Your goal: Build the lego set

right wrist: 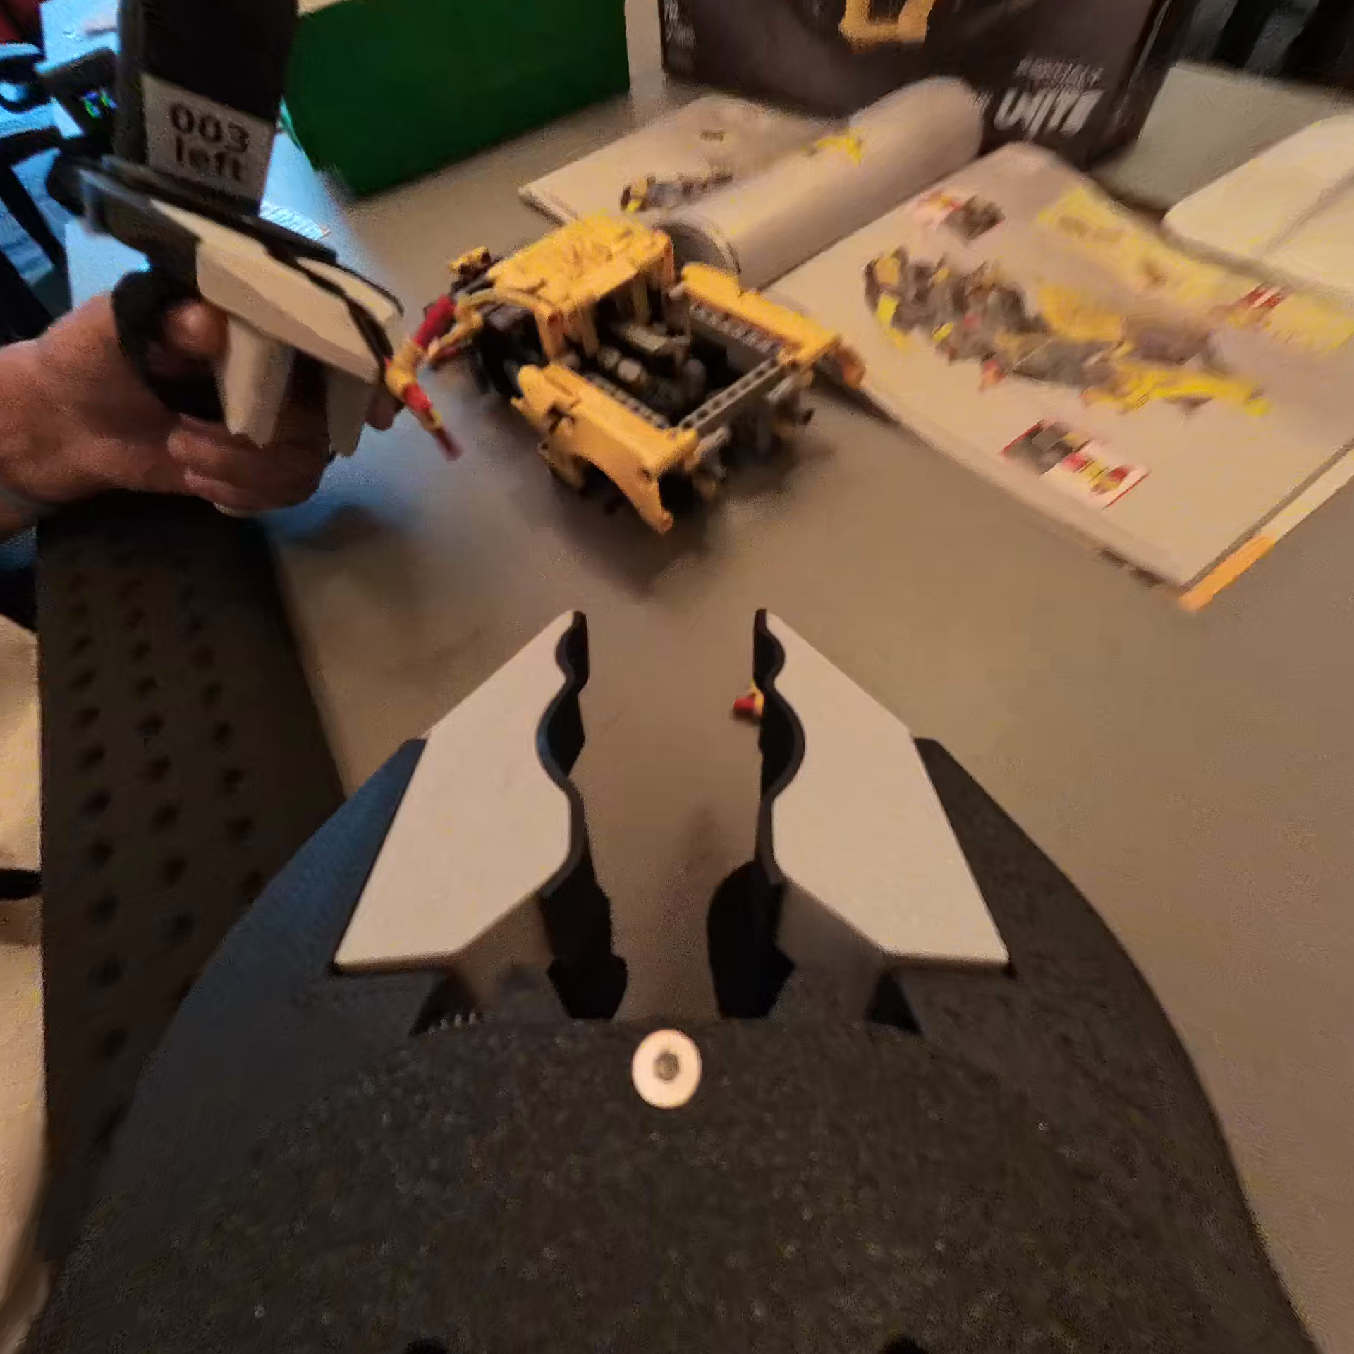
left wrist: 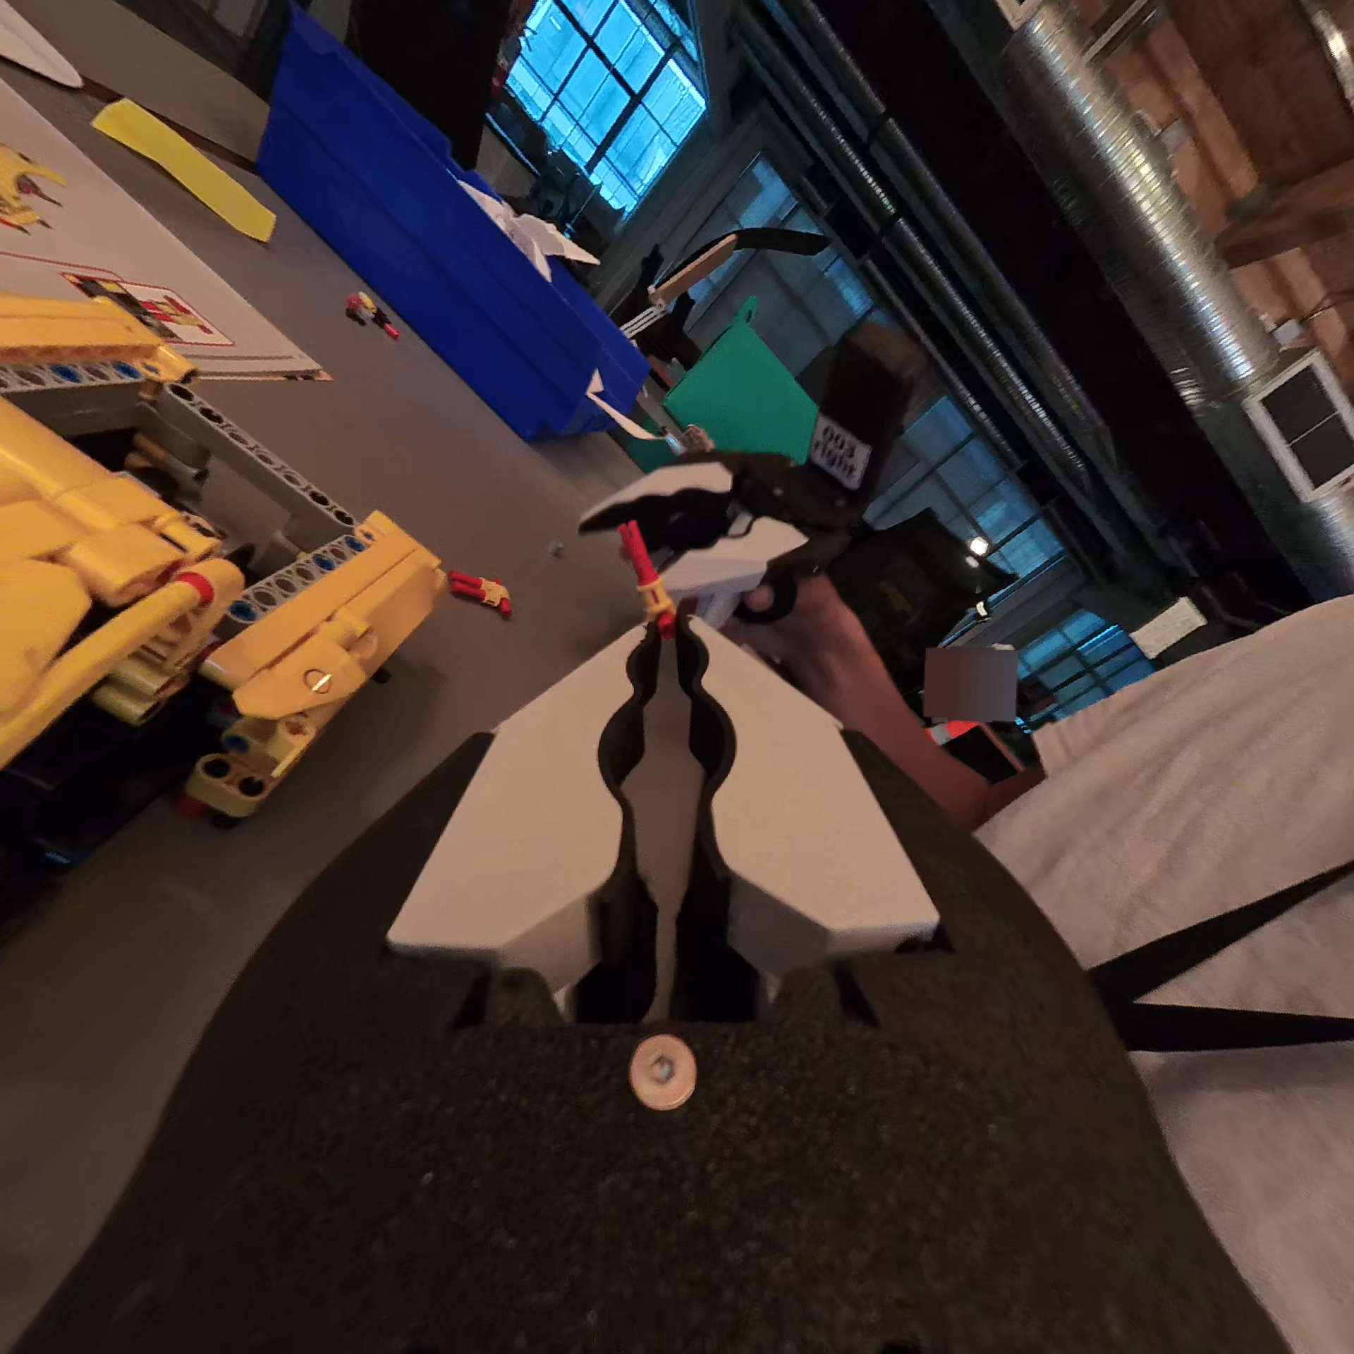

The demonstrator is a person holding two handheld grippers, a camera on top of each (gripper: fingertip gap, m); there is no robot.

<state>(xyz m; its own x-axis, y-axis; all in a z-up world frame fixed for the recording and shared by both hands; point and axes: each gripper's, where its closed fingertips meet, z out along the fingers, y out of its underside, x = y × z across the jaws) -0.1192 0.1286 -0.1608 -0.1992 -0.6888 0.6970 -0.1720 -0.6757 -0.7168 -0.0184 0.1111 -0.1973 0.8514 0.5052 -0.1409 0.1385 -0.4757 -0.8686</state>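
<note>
Gripping red-yellow piece (left wrist: pixel 645 579), right view alone showing booklet (right wrist: pixel 1026 352)

Left gripper (left wrist: pixel 665 636): fingers closed on the lower end of a red-and-yellow axle piece (left wrist: pixel 645 579). Right gripper (left wrist: pixel 659 513) at 12 o'clock, near the piece's upper end. Yellow model (left wrist: pixel 183 586) at 9 o'clock on the grey table (left wrist: pixel 439 454). Blue bin (left wrist: pixel 410 242) at 11 o'clock.

Grey table (right wrist: pixel 952 696), paned windows (left wrist: pixel 608 110), silver ducts (left wrist: pixel 1143 293)
</note>
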